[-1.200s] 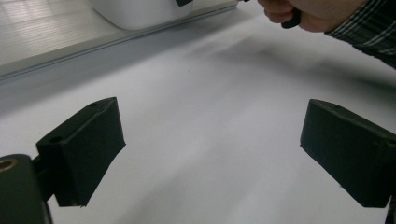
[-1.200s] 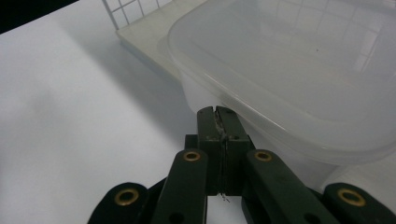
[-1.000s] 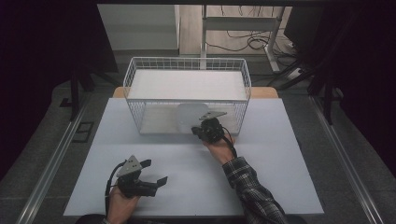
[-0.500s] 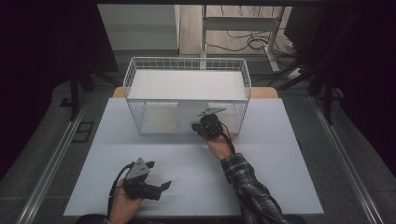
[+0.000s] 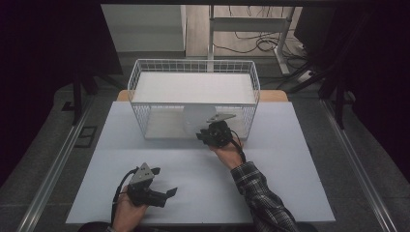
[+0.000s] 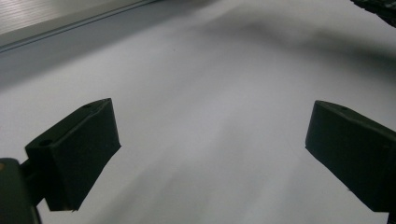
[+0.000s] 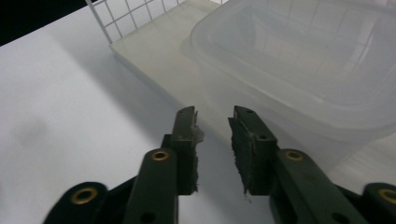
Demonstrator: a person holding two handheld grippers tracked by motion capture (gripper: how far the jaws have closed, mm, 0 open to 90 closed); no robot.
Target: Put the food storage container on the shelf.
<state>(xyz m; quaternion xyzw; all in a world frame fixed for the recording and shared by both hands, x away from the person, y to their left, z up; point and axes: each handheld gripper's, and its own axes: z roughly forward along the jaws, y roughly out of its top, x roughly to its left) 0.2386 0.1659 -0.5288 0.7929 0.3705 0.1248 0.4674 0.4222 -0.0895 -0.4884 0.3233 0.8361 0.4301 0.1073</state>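
Note:
A translucent plastic container point(image 5: 197, 117) stands on edge at the front of the white wire basket point(image 5: 145, 82). In the right gripper view the container point(image 7: 308, 60) rests on the basket's pale floor, just beyond my jaws. My right gripper point(image 5: 207, 132) sits right in front of it. Its jaws have just been opening and the right gripper point(image 7: 213, 115) now shows a narrow gap with nothing in it. My left gripper point(image 5: 167, 194) lies low over the white table near the front left, and the left gripper point(image 6: 210, 135) is wide open and holds nothing.
The basket takes up the back middle of the white table point(image 5: 290, 159). Its wire wall point(image 7: 116, 18) is at the upper left in the right gripper view. A person's plaid sleeve point(image 5: 258, 193) reaches in from the bottom. Dark floor and cables lie beyond the table.
The right gripper's jaws have parted next to the container, which stays leaning at the basket front. The left gripper has stayed where it was.

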